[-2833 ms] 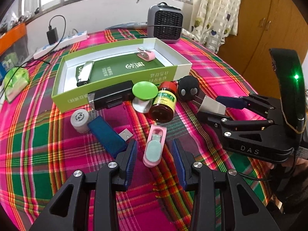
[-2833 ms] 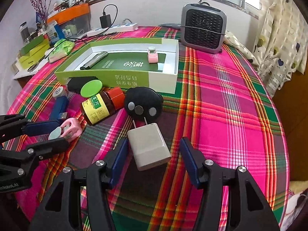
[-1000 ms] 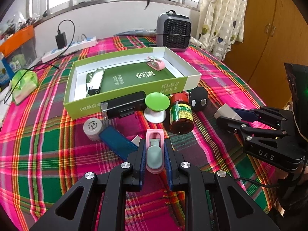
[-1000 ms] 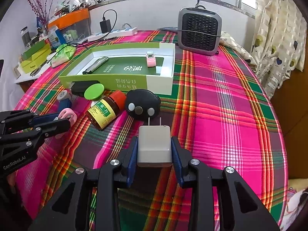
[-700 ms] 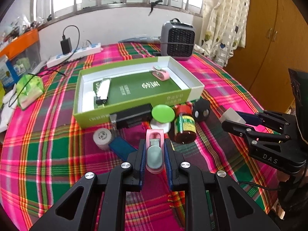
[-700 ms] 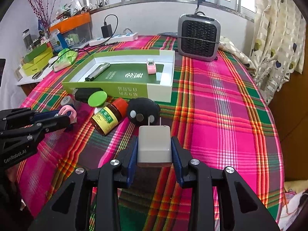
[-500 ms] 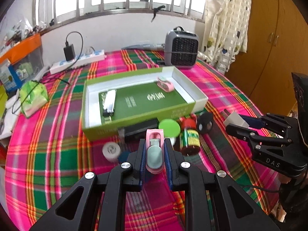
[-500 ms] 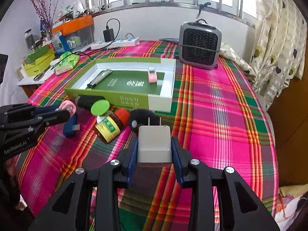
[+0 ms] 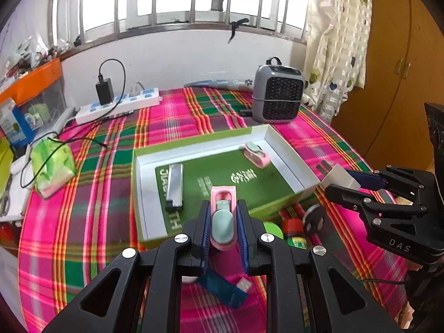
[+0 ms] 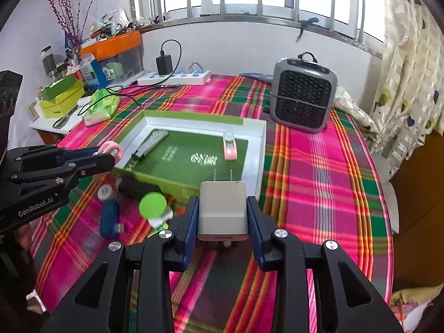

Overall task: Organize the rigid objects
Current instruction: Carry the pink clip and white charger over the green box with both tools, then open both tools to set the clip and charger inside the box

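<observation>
Left gripper (image 9: 223,231): jaws clamp small pink-and-grey plastic clip (image 9: 223,216), centre frame; light, stiff. Right gripper (image 10: 222,217): jaws clamp white plastic wall charger (image 10: 222,211) by flat sides; rigid, likely slippery.

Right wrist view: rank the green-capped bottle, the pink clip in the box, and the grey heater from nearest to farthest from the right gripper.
1. Green-capped bottle, just left of the right gripper.
2. Pink clip, inside the green box, ahead.
3. Grey heater, far right beyond it.

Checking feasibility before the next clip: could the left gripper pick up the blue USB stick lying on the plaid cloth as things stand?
Probably not: the left gripper is shut on a pink nail clipper, so its jaws are occupied, though the blue USB stick itself lies uncovered.
</observation>
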A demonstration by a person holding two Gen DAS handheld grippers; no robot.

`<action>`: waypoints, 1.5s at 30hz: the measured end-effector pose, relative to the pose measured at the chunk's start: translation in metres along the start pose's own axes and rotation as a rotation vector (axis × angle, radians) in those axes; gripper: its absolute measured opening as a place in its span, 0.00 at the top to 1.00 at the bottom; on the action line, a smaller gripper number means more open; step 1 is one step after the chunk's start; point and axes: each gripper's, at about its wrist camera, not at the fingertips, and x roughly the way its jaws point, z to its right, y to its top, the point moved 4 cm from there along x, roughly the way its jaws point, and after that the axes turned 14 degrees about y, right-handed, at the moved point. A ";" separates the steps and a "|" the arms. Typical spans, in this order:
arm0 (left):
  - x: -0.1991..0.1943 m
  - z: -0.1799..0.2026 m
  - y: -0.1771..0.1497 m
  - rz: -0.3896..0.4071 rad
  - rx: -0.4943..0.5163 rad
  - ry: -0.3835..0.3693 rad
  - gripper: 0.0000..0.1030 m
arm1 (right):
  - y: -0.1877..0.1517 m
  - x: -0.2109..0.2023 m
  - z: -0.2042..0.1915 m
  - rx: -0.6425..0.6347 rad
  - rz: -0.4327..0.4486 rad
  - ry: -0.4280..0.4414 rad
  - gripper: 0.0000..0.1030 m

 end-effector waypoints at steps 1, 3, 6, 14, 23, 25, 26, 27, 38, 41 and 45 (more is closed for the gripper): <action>0.002 0.000 0.002 -0.001 0.000 -0.001 0.83 | 0.005 0.003 0.000 -0.002 -0.002 0.007 0.66; 0.010 -0.001 0.008 -0.007 -0.003 -0.002 0.83 | 0.012 0.009 -0.001 -0.005 -0.007 0.019 0.66; 0.019 -0.002 0.015 -0.013 -0.002 -0.003 0.83 | 0.022 0.020 -0.002 -0.016 -0.021 0.032 0.66; 0.049 -0.003 0.028 -0.039 -0.012 -0.002 0.83 | 0.046 0.058 0.001 -0.029 -0.076 0.065 0.66; 0.085 -0.002 0.038 -0.077 -0.003 0.014 0.83 | 0.061 0.097 0.015 -0.012 -0.134 0.078 0.66; 0.092 -0.003 0.038 -0.089 0.002 0.019 0.83 | 0.064 0.104 0.018 -0.003 -0.146 0.091 0.66; 0.094 -0.003 0.037 -0.093 0.004 0.020 0.83 | 0.065 0.107 0.019 0.000 -0.151 0.097 0.66; 0.097 -0.003 0.037 -0.097 0.006 0.021 0.83 | 0.065 0.110 0.020 0.002 -0.155 0.100 0.66; 0.119 0.000 0.030 -0.145 0.017 0.031 0.83 | 0.067 0.134 0.023 -0.016 -0.199 0.111 0.66; 0.122 -0.001 0.030 -0.146 0.026 0.053 0.83 | 0.068 0.138 0.024 -0.018 -0.207 0.108 0.66; 0.126 -0.001 0.028 -0.154 0.027 0.045 0.83 | 0.067 0.142 0.026 -0.016 -0.211 0.106 0.66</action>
